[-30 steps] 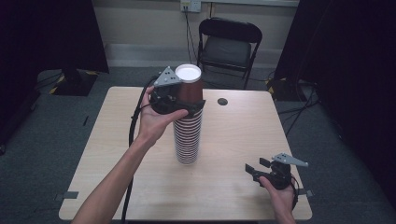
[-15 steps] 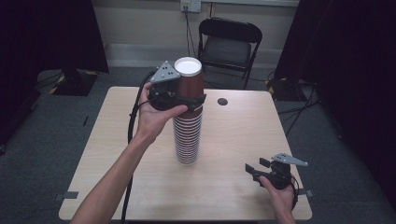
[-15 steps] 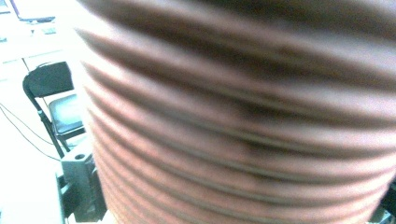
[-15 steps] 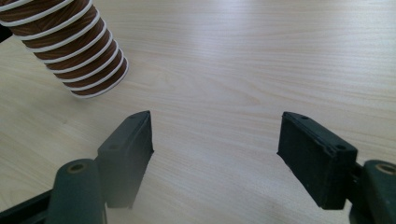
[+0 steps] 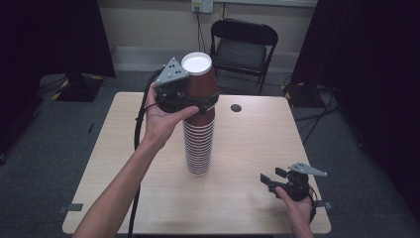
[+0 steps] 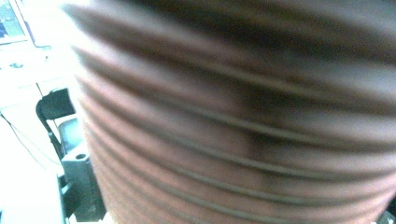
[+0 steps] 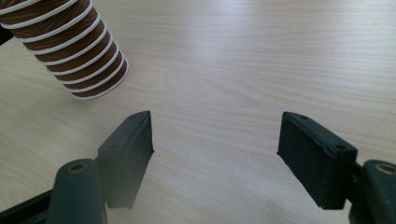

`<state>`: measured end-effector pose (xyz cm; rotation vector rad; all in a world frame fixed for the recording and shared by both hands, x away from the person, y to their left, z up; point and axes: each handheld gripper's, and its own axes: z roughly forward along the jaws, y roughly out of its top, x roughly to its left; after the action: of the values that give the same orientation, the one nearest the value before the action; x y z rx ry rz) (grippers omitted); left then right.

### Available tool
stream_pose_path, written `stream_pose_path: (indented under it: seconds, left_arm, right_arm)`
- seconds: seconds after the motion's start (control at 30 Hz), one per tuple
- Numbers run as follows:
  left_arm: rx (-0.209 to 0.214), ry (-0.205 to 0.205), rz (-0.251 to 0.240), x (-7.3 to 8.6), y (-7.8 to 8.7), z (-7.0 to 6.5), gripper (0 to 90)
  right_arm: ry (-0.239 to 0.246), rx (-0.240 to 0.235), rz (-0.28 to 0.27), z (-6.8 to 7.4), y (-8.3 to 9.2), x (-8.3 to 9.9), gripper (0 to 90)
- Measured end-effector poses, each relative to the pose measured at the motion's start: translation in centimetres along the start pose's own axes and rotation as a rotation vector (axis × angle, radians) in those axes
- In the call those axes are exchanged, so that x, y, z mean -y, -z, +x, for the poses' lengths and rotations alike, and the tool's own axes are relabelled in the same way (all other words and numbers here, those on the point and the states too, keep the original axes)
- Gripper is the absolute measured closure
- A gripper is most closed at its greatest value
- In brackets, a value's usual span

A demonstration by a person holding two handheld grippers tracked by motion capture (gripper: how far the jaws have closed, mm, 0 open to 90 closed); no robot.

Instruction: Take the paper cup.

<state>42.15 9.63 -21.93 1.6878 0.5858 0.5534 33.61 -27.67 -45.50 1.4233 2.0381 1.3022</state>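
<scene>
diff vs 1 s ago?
The left gripper, clamped on the top cup, has lifted it a little higher off the cup stack. The right gripper rests open on the table, unmoved; the stack stays put.

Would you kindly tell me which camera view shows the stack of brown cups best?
The high view: the whole stack of brown cups stands on the table, its top held by the left gripper. The left gripper view gives a blurred close-up; the right gripper view catches the lowest rims.

Left tongs (image 5: 200, 101) tips hidden behind cup stack (image 5: 199, 134); stack blurred in left gripper view.
</scene>
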Motion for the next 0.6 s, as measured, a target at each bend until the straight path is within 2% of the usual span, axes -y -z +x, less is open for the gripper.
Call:
stream_pose_path:
  seconds: [0.03,0.13,0.27,0.47,0.5,0.6]
  left_arm:
    - [0.004,0.009,-0.016,-0.2,0.1,0.1,10.8]
    - [-0.005,0.012,-0.019,-0.5,0.3,0.1,10.8]
    - [0.003,-0.002,-0.04,-1.1,0.5,0.1,11.0]
    - [0.006,0.006,-0.065,-1.3,0.4,-0.1,11.1]
    - [0.008,0.017,-0.074,-1.4,0.4,-0.2,11.1]
    - [0.014,0.013,-0.078,-1.4,0.5,-0.2,11.1]
  right_arm:
    - [-0.001,-0.001,0.002,0.0,0.0,0.0,26.4]
    - [-0.001,-0.003,0.002,0.0,0.0,0.0,26.4]
    - [-0.002,-0.003,0.001,0.0,0.0,0.0,26.4]
    - [-0.001,-0.004,0.002,0.0,0.0,0.0,26.4]
    - [0.0,-0.006,0.002,0.1,0.0,0.0,26.4]
    - [0.0,-0.009,0.002,0.0,0.0,0.0,26.3]
